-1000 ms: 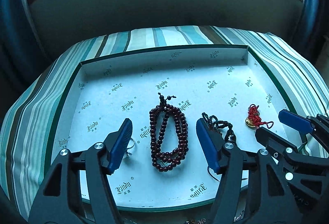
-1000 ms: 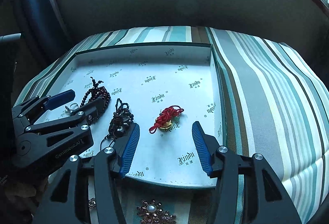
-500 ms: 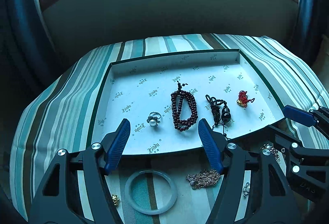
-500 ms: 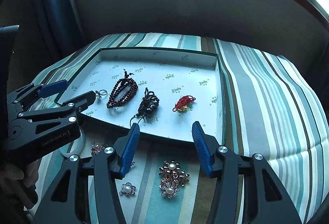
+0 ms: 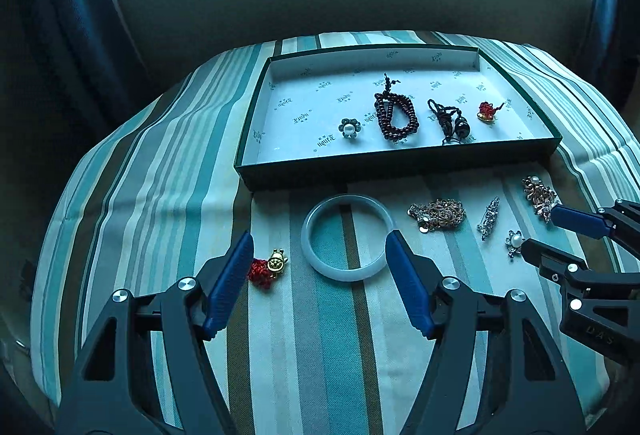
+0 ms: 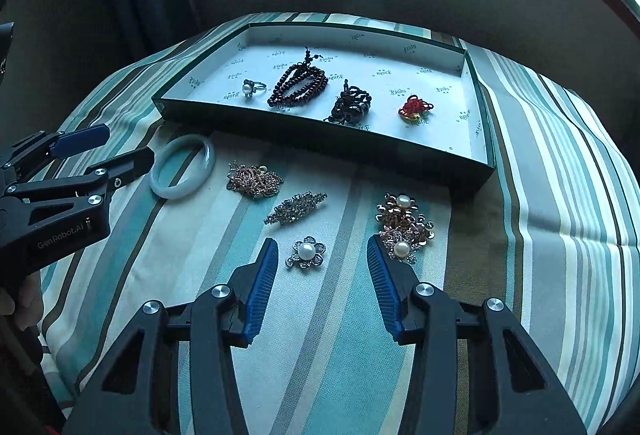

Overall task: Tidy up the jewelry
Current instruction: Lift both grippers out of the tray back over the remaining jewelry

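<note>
A green-edged box (image 5: 400, 161) (image 6: 320, 133) with a white printed floor holds a pearl ring (image 5: 350, 128) (image 6: 250, 88), a dark red bead bracelet (image 5: 396, 113) (image 6: 298, 88), a black cord pendant (image 5: 450, 121) (image 6: 351, 106) and a red-and-gold charm (image 5: 487, 111) (image 6: 415, 109). In front of it on the striped cloth lie a pale jade bangle (image 5: 348, 237) (image 6: 183, 171), a red-and-gold charm (image 5: 268, 267), a chain pile (image 5: 438, 213) (image 6: 254, 180), a crystal brooch (image 6: 295, 208), a pearl flower (image 6: 307, 252) and gold pearl brooches (image 6: 404, 225). My left gripper (image 5: 320, 247) is open over the bangle. My right gripper (image 6: 322, 251) is open around the pearl flower.
The striped cloth (image 5: 160, 175) covers a rounded table that drops off on all sides. A dark wall and windows stand behind the box. My right gripper's fingers (image 5: 576, 221) show at the right of the left wrist view, my left gripper's fingers (image 6: 80, 139) at the left of the right wrist view.
Both grippers have pulled back from over the box towards the near side. The loose jewelry on the cloth in front of the box has come into view. Both stay open and empty.
</note>
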A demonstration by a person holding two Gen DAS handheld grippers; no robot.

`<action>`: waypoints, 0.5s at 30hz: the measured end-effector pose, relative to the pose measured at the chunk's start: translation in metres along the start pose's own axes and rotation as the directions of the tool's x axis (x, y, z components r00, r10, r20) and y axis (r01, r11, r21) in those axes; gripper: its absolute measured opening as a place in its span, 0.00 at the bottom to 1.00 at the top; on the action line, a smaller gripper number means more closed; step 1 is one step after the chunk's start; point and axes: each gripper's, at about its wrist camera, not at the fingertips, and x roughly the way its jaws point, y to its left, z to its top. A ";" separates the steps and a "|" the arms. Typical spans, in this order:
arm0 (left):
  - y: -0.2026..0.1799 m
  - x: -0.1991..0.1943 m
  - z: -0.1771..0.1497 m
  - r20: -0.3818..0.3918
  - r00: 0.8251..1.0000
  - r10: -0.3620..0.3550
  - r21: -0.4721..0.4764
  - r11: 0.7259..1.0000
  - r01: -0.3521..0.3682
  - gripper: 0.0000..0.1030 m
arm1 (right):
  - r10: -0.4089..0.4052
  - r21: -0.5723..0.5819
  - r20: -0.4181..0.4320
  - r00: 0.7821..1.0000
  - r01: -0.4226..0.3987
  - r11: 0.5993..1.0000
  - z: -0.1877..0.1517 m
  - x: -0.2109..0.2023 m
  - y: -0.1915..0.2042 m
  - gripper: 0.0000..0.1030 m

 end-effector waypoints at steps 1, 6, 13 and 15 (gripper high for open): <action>0.004 0.000 -0.005 -0.009 1.000 0.003 -0.009 1.000 -0.003 0.66 | 0.004 -0.003 -0.005 1.000 -0.004 1.000 -0.001 0.002 0.002 0.44; 0.022 0.000 -0.019 -0.035 0.999 0.031 -0.052 0.998 -0.032 0.66 | -0.002 -0.018 -0.018 1.000 0.001 1.000 0.000 0.010 0.004 0.44; 0.034 0.001 -0.023 -0.045 0.998 0.042 -0.084 0.995 -0.046 0.66 | -0.011 -0.025 -0.034 0.999 0.010 1.000 0.001 0.018 0.003 0.39; 0.034 0.001 -0.023 -0.047 0.998 0.039 -0.083 0.996 -0.042 0.66 | -0.008 -0.025 -0.032 0.999 0.007 1.000 0.001 0.019 0.003 0.36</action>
